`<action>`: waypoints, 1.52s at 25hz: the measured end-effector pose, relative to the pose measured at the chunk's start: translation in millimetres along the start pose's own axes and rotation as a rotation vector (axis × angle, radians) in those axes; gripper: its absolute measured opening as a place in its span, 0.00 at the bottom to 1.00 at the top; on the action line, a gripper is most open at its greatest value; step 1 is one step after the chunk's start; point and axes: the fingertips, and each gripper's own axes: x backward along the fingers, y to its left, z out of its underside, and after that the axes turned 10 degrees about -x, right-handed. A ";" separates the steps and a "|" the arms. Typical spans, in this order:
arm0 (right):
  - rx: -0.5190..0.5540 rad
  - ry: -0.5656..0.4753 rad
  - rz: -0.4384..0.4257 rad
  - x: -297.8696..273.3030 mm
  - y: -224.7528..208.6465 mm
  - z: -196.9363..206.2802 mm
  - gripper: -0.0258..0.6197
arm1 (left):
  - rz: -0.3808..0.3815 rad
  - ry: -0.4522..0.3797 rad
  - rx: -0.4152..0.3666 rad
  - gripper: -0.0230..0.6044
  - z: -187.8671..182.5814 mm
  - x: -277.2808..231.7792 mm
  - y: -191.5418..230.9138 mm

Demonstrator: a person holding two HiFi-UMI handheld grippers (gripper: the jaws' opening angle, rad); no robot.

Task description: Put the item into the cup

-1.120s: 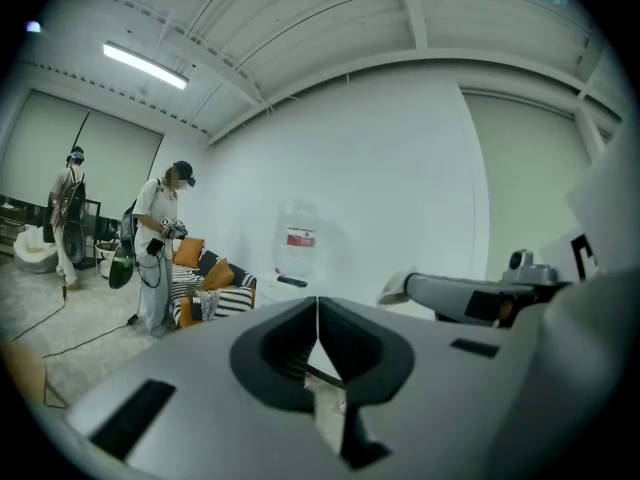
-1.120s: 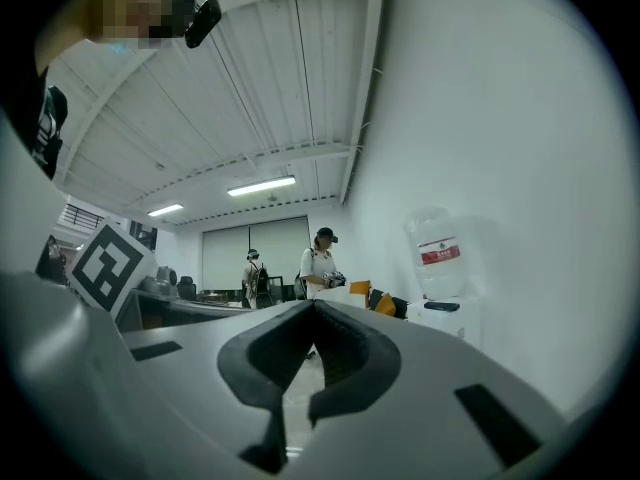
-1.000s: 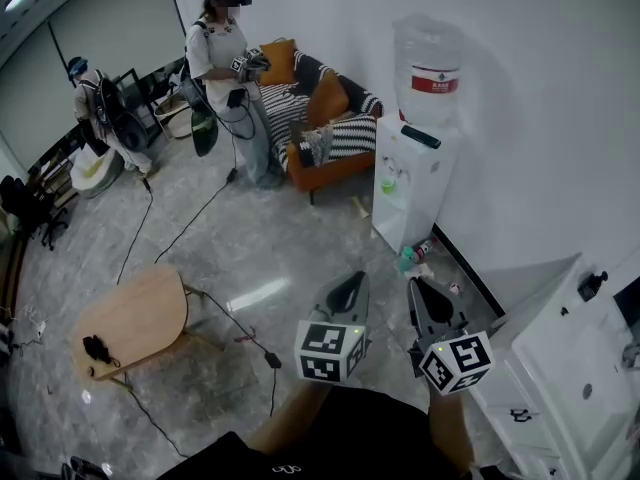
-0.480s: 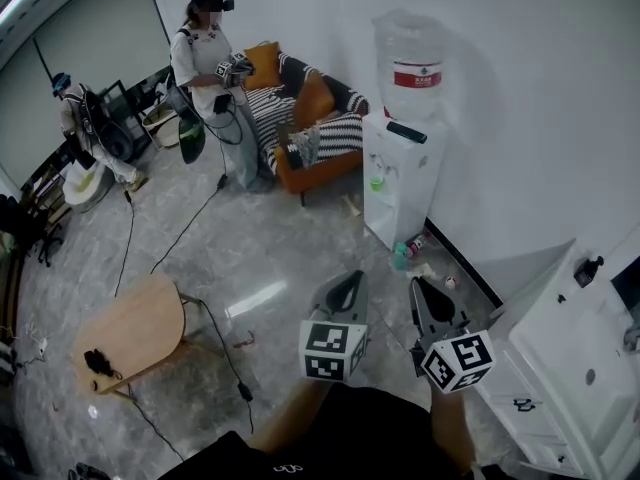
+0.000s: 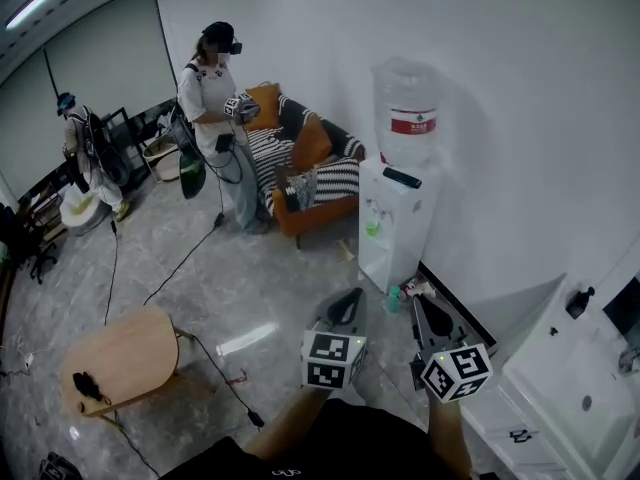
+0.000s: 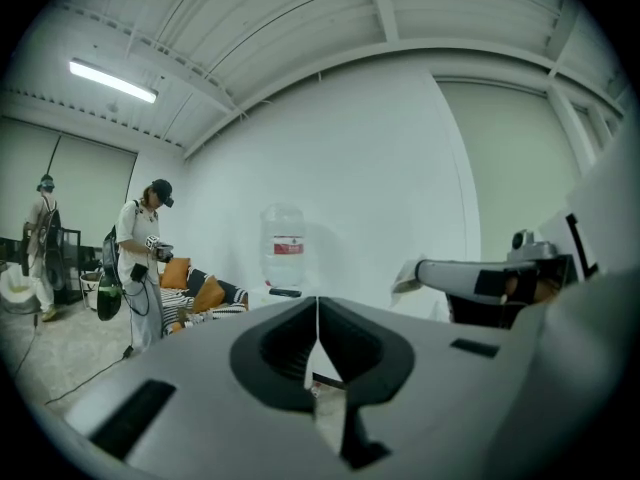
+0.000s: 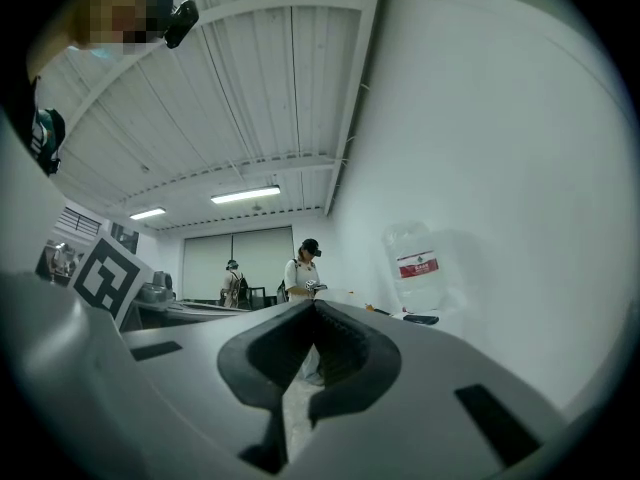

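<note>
Nearest to me, the left gripper (image 5: 350, 298) and the right gripper (image 5: 421, 306) are held side by side at waist height, pointing out over the floor (image 5: 270, 268). On each gripper the two jaws are pressed together and nothing is between them.

I cannot find the item or the cup in any view, so I judge that the task is not begun. To my right stands a white cabinet (image 5: 570, 388). I see a small dark part on its top, but no cup.

To my left is a low wooden surface (image 5: 120, 360) with one small dark thing on it, too small to identify. A black cable (image 5: 215, 363) runs from it across the floor near my feet. This is my main worry: a step forward while I search could catch this cable and pull what lies on the surface.

Further away is the water dispenser (image 5: 393, 223), then an orange sofa (image 5: 310, 168). Two persons (image 5: 222, 118) work beyond it, and walking blindly could bring me into them.

My count is two grippers, one cabinet, one wooden surface, one dispenser, one sofa, two persons and no cup.
</note>
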 end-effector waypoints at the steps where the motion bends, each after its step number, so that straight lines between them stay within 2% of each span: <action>1: 0.000 0.001 0.000 -3.7 -0.8 0.4 0.05 | -0.003 -0.003 0.000 0.06 -0.8 -2.1 4.4; 8: 0.009 0.018 0.002 -43.3 -10.0 9.0 0.05 | -0.012 -0.012 0.011 0.06 4.8 -26.5 37.0; 16: -0.004 0.081 0.005 -96.3 -22.4 36.4 0.05 | -0.010 0.010 0.058 0.06 30.3 -68.0 75.2; 25: 0.055 0.168 0.024 -156.5 -31.8 50.0 0.05 | -0.058 0.052 0.190 0.06 66.2 -123.0 137.3; 32: 0.085 0.215 0.060 -174.2 -59.0 62.4 0.05 | -0.037 0.069 0.160 0.06 84.1 -153.2 129.6; 36: 0.016 0.248 0.097 -180.6 -83.6 89.6 0.05 | -0.051 0.131 0.115 0.06 113.6 -162.1 132.5; 38: -0.020 0.258 0.123 -192.6 -102.5 100.7 0.05 | -0.057 0.170 0.117 0.06 126.5 -173.1 142.4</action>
